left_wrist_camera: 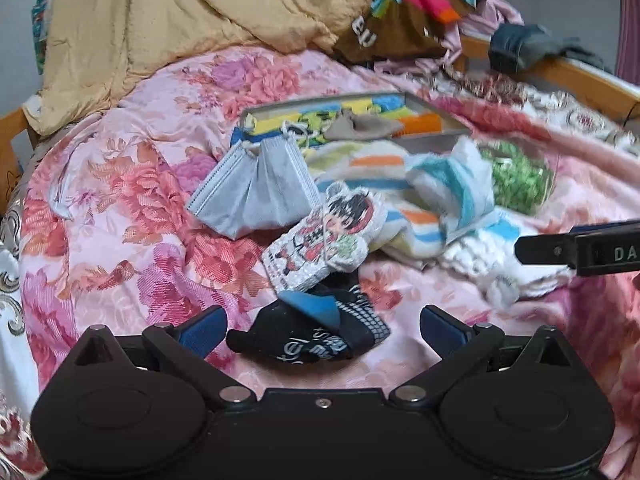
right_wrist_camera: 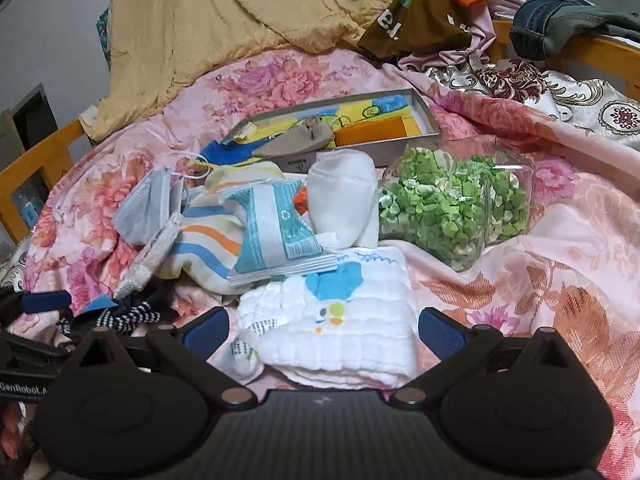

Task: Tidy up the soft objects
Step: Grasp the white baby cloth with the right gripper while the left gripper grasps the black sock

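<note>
My left gripper (left_wrist_camera: 323, 326) stands open on either side of a black sock with white lettering (left_wrist_camera: 304, 336) lying on the pink floral bedspread. Beyond the sock lie a printed cartoon pad (left_wrist_camera: 324, 236), a grey face mask (left_wrist_camera: 256, 192) and a striped towel (left_wrist_camera: 384, 200). My right gripper (right_wrist_camera: 323, 330) is open around the near edge of a folded white quilted cloth (right_wrist_camera: 340, 328). On that pile rest a teal and white packet (right_wrist_camera: 276, 228) and a white sock (right_wrist_camera: 344, 196). A shallow grey box (right_wrist_camera: 420, 114) behind holds coloured cloths and a tan sock (right_wrist_camera: 296, 140).
A clear jar of green paper stars (right_wrist_camera: 452, 208) lies on its side right of the pile. A tan blanket (left_wrist_camera: 160, 20) and heaped clothes (left_wrist_camera: 420, 4) fill the back of the bed. A wooden bed rail (right_wrist_camera: 592, 52) runs along the right. The right gripper's finger (left_wrist_camera: 560, 250) shows at the left wrist view's right edge.
</note>
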